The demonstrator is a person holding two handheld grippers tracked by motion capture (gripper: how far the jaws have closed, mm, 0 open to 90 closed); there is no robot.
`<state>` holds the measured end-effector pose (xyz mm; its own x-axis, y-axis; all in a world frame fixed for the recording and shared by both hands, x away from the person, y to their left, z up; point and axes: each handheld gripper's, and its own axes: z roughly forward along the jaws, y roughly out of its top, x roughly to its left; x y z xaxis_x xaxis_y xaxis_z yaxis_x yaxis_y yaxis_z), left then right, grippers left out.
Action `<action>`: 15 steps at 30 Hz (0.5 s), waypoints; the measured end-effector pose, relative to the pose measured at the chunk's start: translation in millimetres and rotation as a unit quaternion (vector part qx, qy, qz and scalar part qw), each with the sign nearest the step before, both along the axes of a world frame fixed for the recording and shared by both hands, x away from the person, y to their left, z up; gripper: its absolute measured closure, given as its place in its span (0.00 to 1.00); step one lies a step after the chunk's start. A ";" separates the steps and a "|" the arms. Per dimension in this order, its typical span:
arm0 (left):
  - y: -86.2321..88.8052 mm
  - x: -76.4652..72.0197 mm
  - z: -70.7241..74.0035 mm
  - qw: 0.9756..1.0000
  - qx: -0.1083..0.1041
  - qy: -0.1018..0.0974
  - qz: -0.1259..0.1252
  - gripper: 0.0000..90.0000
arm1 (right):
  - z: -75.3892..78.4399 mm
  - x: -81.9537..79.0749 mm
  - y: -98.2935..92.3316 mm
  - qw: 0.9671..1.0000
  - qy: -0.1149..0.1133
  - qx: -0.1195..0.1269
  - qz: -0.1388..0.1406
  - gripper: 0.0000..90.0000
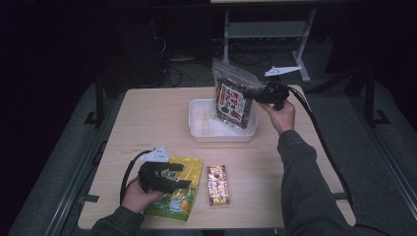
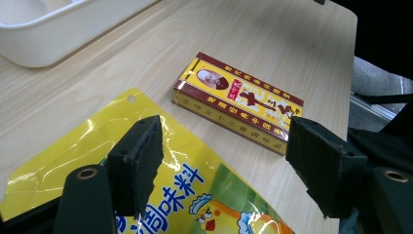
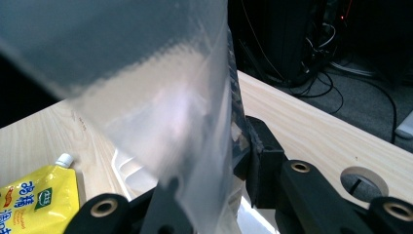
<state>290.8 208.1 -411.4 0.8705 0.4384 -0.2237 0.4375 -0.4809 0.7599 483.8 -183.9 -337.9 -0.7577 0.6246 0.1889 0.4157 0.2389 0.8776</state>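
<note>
My biggest worry is the snack bag (image 1: 235, 101) I grasp in my right gripper (image 1: 256, 92): it hangs by its clear upper part, tilted, its lower end just over the white tray (image 1: 199, 129) at the far middle of the table (image 1: 147, 113), and the slick film (image 3: 160, 122) is pinched only near its edge between my right jaws, so it could slide out and drop crooked, or land half across the tray's rim and tip over onto the wood. The bag is broad next to the tray, so I judge that a corner catching on the near wall would fold it or shove the tray along. My left gripper (image 1: 164, 176) is the lesser risk: its jaws stand released and wide, hovering over the yellow pouch (image 1: 179, 189) at the near edge of the table, pads (image 2: 141, 156) clear of the glossy surface; closing there could skate off the plastic or nudge the pouch toward the table's edge. The red-and-yellow box (image 2: 238, 102) lies just beside the pouch, close enough that a wide jaw might bump it. The pouch's small white cap (image 3: 64, 159) points toward the tray. Between the tray and the near items I see bare wood.
</note>
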 end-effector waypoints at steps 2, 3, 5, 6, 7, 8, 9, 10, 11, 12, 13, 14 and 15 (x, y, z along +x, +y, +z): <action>0.6 0.0 0.3 1.000 0.001 -0.001 0.001 0.32 | -0.1 0.1 -1.2 1.000 0.004 -0.004 -0.002 0.83; 0.8 0.0 0.4 1.000 0.001 -0.001 0.002 0.32 | 0.1 0.0 -1.7 1.000 0.005 -0.005 -0.002 0.83; 1.2 0.1 0.4 1.000 0.000 -0.001 0.004 0.32 | 0.5 -0.8 -1.9 1.000 0.004 -0.007 -0.004 0.82; 1.2 0.1 0.2 1.000 0.000 -0.001 0.003 0.32 | 1.0 -1.7 -2.4 1.000 0.003 -0.008 -0.006 0.81; 1.3 0.1 0.1 1.000 0.001 -0.001 0.003 0.32 | 1.5 -2.4 -3.6 1.000 0.002 -0.006 -0.006 0.77; 1.4 0.2 0.0 1.000 0.002 -0.001 0.003 0.32 | 1.9 -2.8 -4.9 1.000 0.003 -0.005 -0.007 0.75; 1.4 0.2 -0.1 1.000 0.002 -0.001 0.003 0.32 | 2.6 -3.8 -6.6 1.000 0.007 -0.003 -0.008 0.74; 1.5 0.2 0.0 1.000 0.003 -0.002 0.003 0.31 | 2.9 -4.9 -8.2 1.000 0.007 -0.003 -0.009 0.72; 1.5 0.0 0.1 1.000 0.003 -0.002 0.003 0.31 | 3.2 -6.4 -9.6 1.000 0.009 -0.002 -0.011 0.70; 1.5 0.0 0.2 1.000 0.003 -0.002 0.004 0.31 | 3.6 -7.5 -11.2 1.000 0.010 -0.002 -0.012 0.68; 1.5 -0.2 0.4 1.000 0.003 -0.003 0.004 0.31 | 4.1 -8.8 -12.7 1.000 0.013 0.000 -0.011 0.68; 1.4 -0.5 0.6 1.000 0.004 -0.004 0.004 0.31 | 4.5 -10.6 -14.3 1.000 0.014 0.001 -0.011 0.67; 1.4 -0.9 0.9 1.000 0.004 -0.004 0.004 0.31 | 5.1 -12.4 -15.7 1.000 0.015 0.000 -0.011 0.66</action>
<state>289.9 209.5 -410.5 0.8684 0.4480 -0.2127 0.4353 -0.4832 0.7596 471.4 -199.6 -332.9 -0.7378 0.6411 0.2112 0.4462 0.2284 0.8653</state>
